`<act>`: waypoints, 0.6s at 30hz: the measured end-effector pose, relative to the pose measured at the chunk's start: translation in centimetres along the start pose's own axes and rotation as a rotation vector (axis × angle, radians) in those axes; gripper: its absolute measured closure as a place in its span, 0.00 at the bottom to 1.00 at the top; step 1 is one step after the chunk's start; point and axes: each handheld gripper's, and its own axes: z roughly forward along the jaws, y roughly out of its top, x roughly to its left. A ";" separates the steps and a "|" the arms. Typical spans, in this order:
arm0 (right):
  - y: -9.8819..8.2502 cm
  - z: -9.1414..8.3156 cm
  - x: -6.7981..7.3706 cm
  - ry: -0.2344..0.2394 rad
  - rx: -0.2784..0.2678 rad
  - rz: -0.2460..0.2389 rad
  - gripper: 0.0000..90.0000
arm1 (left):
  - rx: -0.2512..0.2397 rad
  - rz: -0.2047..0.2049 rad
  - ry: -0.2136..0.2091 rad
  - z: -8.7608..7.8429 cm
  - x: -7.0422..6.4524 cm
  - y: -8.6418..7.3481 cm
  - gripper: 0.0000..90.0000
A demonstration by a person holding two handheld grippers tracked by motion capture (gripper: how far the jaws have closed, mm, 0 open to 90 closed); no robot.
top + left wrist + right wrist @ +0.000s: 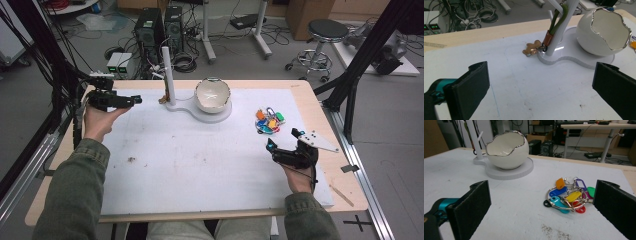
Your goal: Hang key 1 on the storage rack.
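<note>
Stand post (564, 22): top cut off by the upper edge of my left gripper view.
My right gripper (544, 205): both jaws cropped at the bottom edge.
Key tags (268, 121): too small in the high view to count; lettering illegible.
My forearms: cropped at the bottom edge.

A grey floor (380, 125) lies strewn with cables (185, 62) (mostly black). Computer towers (160, 27) and a round stool (325, 35) stand beyond the table.
</note>
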 end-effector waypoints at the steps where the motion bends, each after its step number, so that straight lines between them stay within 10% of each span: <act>1: 0.0 0.0 0.0 -0.001 -0.002 -0.004 0.01 | -0.003 0.005 0.002 -0.1 0.0 -0.1 0.02; 18: 0.0 0.1 0.0 -0.001 0.001 -0.004 0.01 | -0.018 0.059 0.004 -1.6 -1.2 -2.9 0.02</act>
